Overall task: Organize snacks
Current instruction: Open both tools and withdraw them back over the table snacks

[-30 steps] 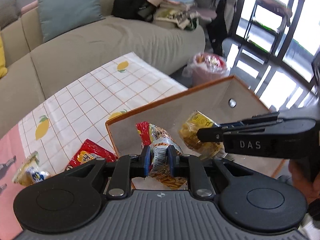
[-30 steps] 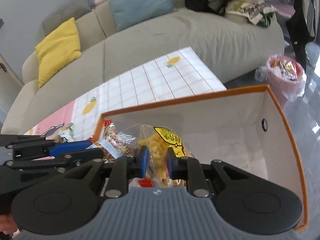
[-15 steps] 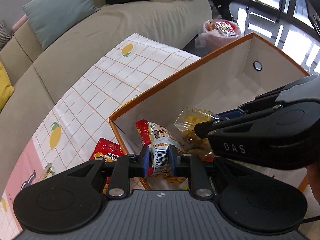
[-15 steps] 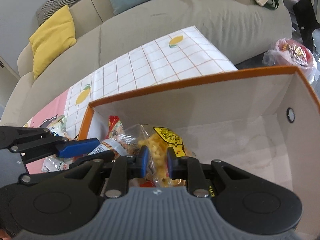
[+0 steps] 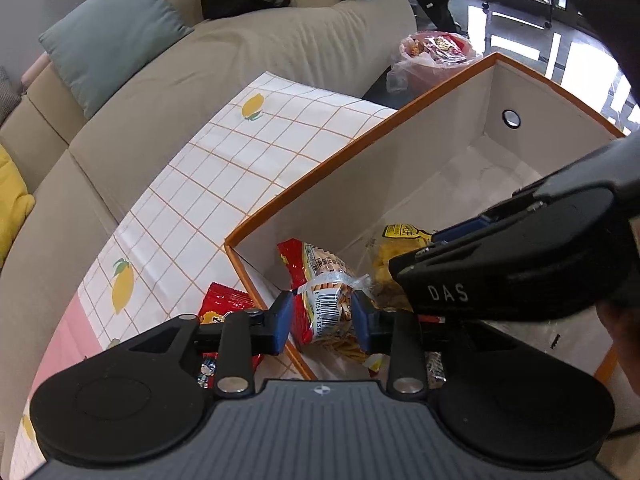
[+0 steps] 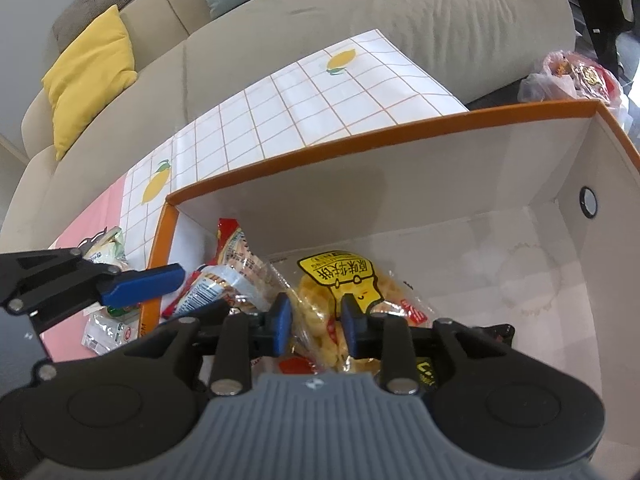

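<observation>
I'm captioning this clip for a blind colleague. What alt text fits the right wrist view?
The right claw grips a clear bag of yellow puffed snacks inside an orange-rimmed white box. Beside it, the left claw holds a red breadstick packet; a beige sofa lies beyond.

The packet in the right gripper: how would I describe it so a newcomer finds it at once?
Find the orange-rimmed white box on the lemon-print tablecloth. Inside, near its left end, the right gripper is shut on a clear bag of yellow puffed snacks. Its yellow label with black characters distinguishes it from the red-edged biscuit-stick packet beside it.
</observation>
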`<state>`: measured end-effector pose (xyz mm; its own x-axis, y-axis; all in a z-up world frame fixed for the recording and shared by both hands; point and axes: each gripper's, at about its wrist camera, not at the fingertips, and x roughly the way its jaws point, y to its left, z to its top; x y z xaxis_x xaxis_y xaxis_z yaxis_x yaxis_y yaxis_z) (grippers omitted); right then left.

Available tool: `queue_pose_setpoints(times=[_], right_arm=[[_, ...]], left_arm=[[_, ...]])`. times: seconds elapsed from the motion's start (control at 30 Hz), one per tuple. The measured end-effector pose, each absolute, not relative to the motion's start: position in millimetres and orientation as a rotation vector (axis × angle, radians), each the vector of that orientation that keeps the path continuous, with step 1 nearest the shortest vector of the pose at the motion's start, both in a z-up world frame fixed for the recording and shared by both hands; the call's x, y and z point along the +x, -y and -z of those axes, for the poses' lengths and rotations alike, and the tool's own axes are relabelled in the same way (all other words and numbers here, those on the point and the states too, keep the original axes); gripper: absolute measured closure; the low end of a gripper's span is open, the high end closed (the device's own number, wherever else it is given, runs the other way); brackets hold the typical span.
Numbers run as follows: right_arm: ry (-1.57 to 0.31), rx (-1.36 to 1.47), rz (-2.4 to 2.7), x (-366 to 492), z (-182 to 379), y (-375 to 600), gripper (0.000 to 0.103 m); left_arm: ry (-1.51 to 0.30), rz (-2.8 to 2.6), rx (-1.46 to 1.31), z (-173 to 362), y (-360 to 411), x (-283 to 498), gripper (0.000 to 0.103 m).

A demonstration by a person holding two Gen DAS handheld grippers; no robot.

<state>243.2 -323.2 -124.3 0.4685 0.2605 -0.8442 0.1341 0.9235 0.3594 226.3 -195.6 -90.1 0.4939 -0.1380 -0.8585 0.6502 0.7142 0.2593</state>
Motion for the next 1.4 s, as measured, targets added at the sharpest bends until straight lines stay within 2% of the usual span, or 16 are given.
queue_pose_setpoints(times=[0.1, 0.3, 0.57, 0.87, 1.13, 1.4], right_arm=[[-1.080, 0.397, -0.059, 239.7, 117.9, 325.1, 0.049], [-1.048, 0.329, -0.030, 229.2, 98.5, 324.2, 0.035], [-0.931, 0.258, 0.021, 199.2, 64.2, 316.3, 0.024], [-0.758, 0.233, 0.054, 149.2, 35.2, 277.6, 0.016], [-0.642, 0.194, -0.016, 115.1, 29.4, 226.1, 0.015], [-0.609, 0.076, -0.132, 99.3, 34.8, 172.4, 0.015]], left_arm=[[-0.934, 0.547, 0.603, 80.1, 192.8, 220.8, 0.048], [-0.914, 0.555, 0.579, 58.0, 183.2, 209.9, 0.046], [-0.861, 0.517, 0.488, 24.4, 151.8, 193.6, 0.045], [-0.789, 0.378, 0.290, 3.4, 91.0, 171.0, 0.045], [-0.771, 0.258, 0.165, 3.5, 28.7, 151.2, 0.045], [-0.791, 0.216, 0.032, 23.5, -24.6, 131.8, 0.045]])
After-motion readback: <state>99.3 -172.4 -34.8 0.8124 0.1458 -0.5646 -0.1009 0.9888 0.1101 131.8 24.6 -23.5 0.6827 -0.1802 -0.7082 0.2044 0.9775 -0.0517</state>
